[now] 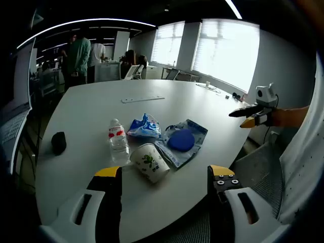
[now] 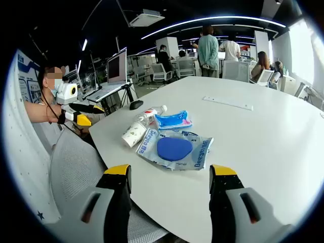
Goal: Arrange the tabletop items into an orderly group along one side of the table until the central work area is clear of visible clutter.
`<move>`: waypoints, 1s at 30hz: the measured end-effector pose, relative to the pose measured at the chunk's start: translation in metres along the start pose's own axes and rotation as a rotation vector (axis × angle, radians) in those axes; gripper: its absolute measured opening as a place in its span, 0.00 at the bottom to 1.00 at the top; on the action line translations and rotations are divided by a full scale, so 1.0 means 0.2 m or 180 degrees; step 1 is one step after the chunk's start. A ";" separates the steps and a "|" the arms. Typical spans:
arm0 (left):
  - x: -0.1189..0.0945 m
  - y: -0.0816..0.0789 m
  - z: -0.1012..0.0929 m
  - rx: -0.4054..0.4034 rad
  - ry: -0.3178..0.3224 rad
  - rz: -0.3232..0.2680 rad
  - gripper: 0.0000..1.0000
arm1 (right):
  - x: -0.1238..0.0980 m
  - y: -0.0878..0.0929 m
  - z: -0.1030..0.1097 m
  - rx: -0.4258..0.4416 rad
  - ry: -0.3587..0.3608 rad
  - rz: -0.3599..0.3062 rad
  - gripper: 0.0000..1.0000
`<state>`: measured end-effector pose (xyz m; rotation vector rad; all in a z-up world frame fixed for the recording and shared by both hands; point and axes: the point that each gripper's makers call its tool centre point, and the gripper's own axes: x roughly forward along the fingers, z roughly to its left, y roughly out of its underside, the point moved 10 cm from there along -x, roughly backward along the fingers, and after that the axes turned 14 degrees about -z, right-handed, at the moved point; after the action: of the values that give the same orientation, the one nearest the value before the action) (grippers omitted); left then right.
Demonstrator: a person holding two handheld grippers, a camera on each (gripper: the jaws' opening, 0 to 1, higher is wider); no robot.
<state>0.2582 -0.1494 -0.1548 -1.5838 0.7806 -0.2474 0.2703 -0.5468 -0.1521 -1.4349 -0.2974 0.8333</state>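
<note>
Both my grippers, left (image 1: pixel 164 177) and right (image 2: pixel 169 174), hang released and empty off the table (image 1: pixel 91 106) edge. Bottle (image 1: pixel 118 142), paper cup (image 1: pixel 150 162), blue snack bag (image 1: pixel 145 126) and wipes pack (image 1: pixel 181 142) already cluster near that edge; mouse (image 1: pixel 58 143) and ruler (image 1: pixel 143 99) remain apart, so I judge tidying unfinished.

Just ahead of the left gripper (image 1: pixel 164 177), jaws apart, a paper cup (image 1: pixel 150 162) lies tipped, between a water bottle (image 1: pixel 118 143) and a blue pouch (image 1: pixel 181 142).
</note>
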 end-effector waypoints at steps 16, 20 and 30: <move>0.00 0.00 0.00 -0.0002 0.0002 -0.0008 0.69 | 0.00 0.00 0.01 0.0008 0.0005 -0.0008 0.62; 0.00 0.00 0.00 0.0000 0.0006 -0.0011 0.69 | 0.00 0.00 0.00 0.0005 0.0012 -0.0015 0.62; 0.00 0.00 -0.01 -0.0004 0.0005 -0.0013 0.69 | -0.01 0.00 0.01 0.0015 0.0013 -0.0016 0.62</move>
<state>0.2568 -0.1507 -0.1547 -1.5865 0.7789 -0.2511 0.2683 -0.5469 -0.1512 -1.4309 -0.2955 0.8264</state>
